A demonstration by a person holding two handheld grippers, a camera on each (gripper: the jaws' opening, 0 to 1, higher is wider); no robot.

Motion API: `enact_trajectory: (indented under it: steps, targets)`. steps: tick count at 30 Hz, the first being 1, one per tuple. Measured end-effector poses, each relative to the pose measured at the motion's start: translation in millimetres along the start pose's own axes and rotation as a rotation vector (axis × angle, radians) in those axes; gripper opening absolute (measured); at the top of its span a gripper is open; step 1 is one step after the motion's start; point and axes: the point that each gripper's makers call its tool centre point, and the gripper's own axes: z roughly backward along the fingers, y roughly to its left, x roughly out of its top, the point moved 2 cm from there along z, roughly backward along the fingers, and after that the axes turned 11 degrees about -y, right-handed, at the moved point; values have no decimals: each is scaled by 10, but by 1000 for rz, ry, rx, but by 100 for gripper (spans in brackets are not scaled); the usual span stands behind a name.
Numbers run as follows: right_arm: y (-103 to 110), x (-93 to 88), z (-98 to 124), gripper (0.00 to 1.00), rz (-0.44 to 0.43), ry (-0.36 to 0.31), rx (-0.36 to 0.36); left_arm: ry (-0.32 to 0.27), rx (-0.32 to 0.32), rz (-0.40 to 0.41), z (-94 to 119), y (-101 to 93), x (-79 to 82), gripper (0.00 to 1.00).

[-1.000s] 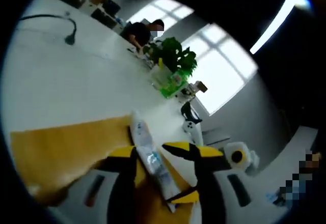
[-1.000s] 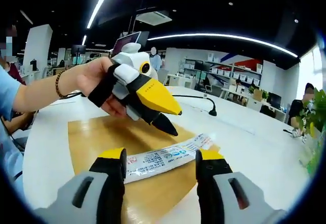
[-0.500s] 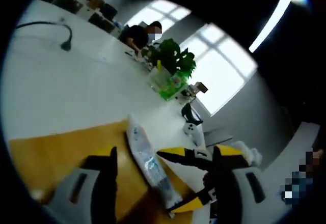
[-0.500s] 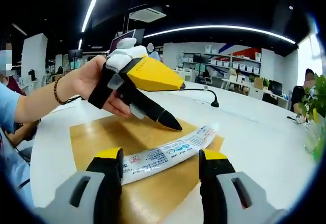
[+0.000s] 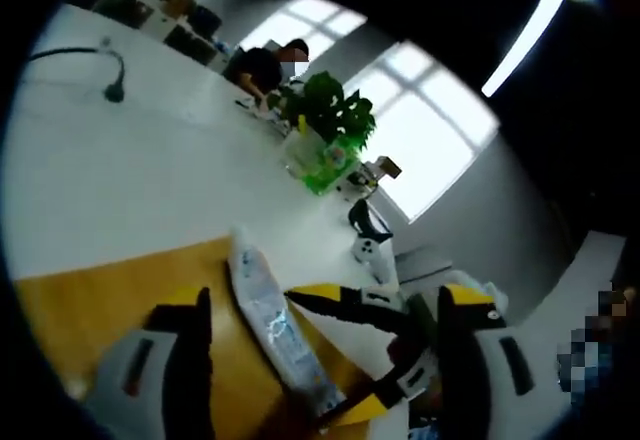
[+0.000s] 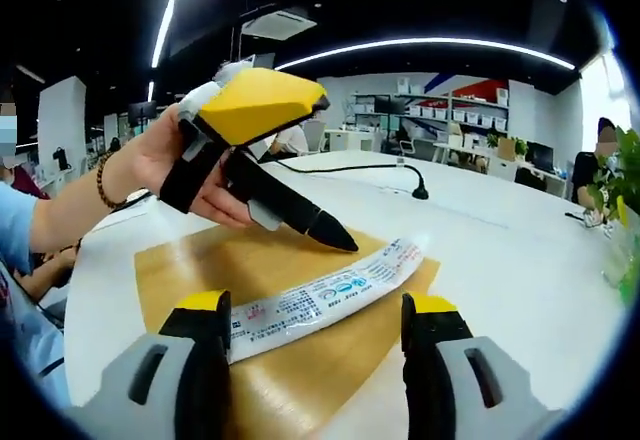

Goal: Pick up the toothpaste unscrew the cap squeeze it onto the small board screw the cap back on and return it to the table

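The toothpaste tube (image 6: 320, 298) (image 5: 268, 322), white with blue print, lies flat on the tan board (image 6: 190, 260) (image 5: 95, 305). My right gripper (image 6: 318, 307) is open, one jaw on each side of the tube and neither touching it. That gripper (image 5: 318, 355) also enters the left gripper view from the right, its yellow jaws straddling the tube's near end. My left gripper (image 5: 327, 300) is open wide above the board. In the right gripper view a hand holds the left gripper (image 6: 335, 172) over the tube, with its black lower tip just above the board.
The board lies on a large white table (image 6: 520, 260). A potted plant (image 5: 328, 125) and a small black and white object (image 5: 365, 232) stand at the far edge. A gooseneck microphone (image 6: 415, 188) sits further back. A person's forearm (image 6: 70, 200) reaches in from the left.
My left gripper's jaws have spread from close about the tube to wide open, and it has tipped upward. The tube stays on the board between the right gripper's open jaws.
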Motion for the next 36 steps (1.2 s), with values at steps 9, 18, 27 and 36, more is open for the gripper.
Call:
enact_trajectory:
  steps: [9,18,27,36]
  targets:
    - [72,-13,-13,65,-16,-12,69,0,-4,28,-26,-6,-58,95]
    - [140,-18,-34,62,17,-36,126,-9,-23,56,-12,3,-83,89]
    - [180,7,-43,61,94,-79,167,-28,-35,75,11,37,-65,82]
    - [184,30,-55,59,137,-99,185,-36,-55,102,18,103,-10,75]
